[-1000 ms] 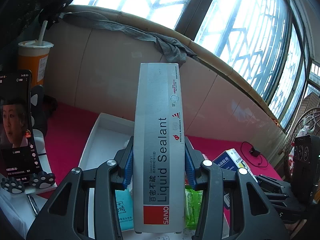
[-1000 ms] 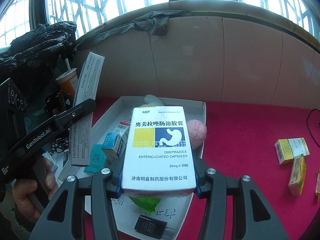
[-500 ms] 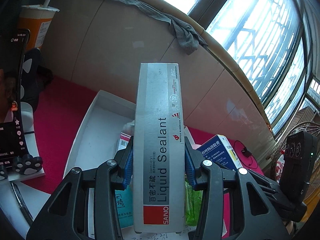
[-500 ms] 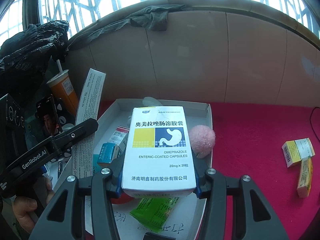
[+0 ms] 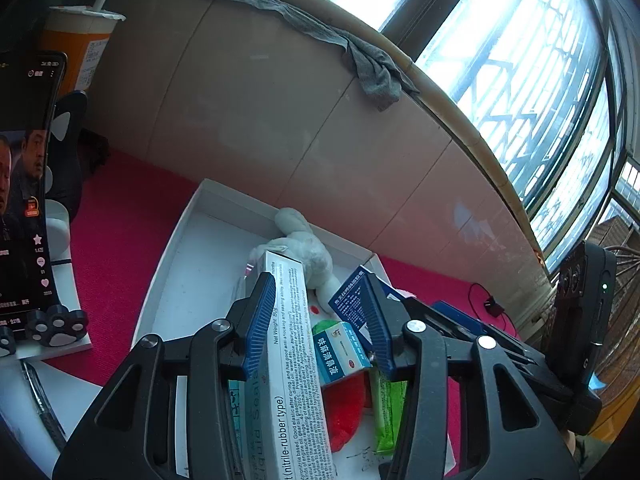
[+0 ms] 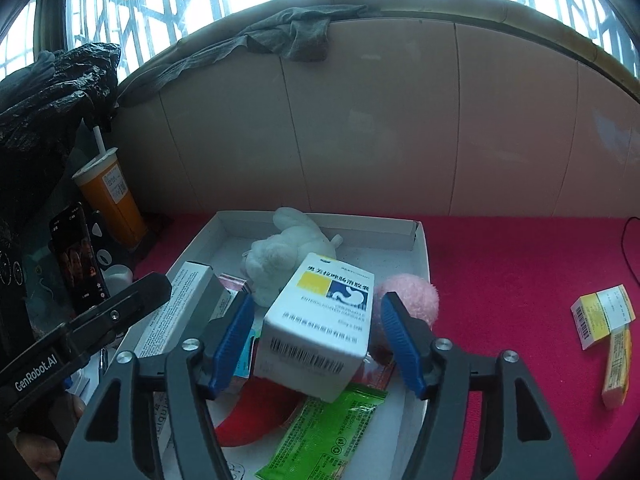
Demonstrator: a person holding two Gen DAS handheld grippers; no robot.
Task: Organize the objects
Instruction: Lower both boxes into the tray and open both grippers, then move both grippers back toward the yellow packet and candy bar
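Note:
A white tray (image 6: 421,248) on the red cloth holds several items. My left gripper (image 5: 318,318) is open; the long grey Liquid Sealant box (image 5: 286,360) lies in the tray against its left pad. My right gripper (image 6: 318,334) is open; the white omeprazole capsule box (image 6: 320,328) sits tilted between its jaws, resting on the tray's items. The sealant box (image 6: 180,312) also shows in the right wrist view at the tray's left side. A white plush toy (image 6: 288,252) lies at the tray's back.
A pink pompom (image 6: 412,300), a green sachet (image 6: 332,428), a red item (image 6: 252,412) and small medicine boxes (image 5: 340,352) are in the tray. Yellow boxes (image 6: 604,316) lie on the cloth at right. A phone (image 5: 24,184) and an orange cup (image 6: 110,196) stand at left.
Both grippers have lowered to the tray and opened. The sealant box and the capsule box have dropped out of their grips and now rest in the tray.

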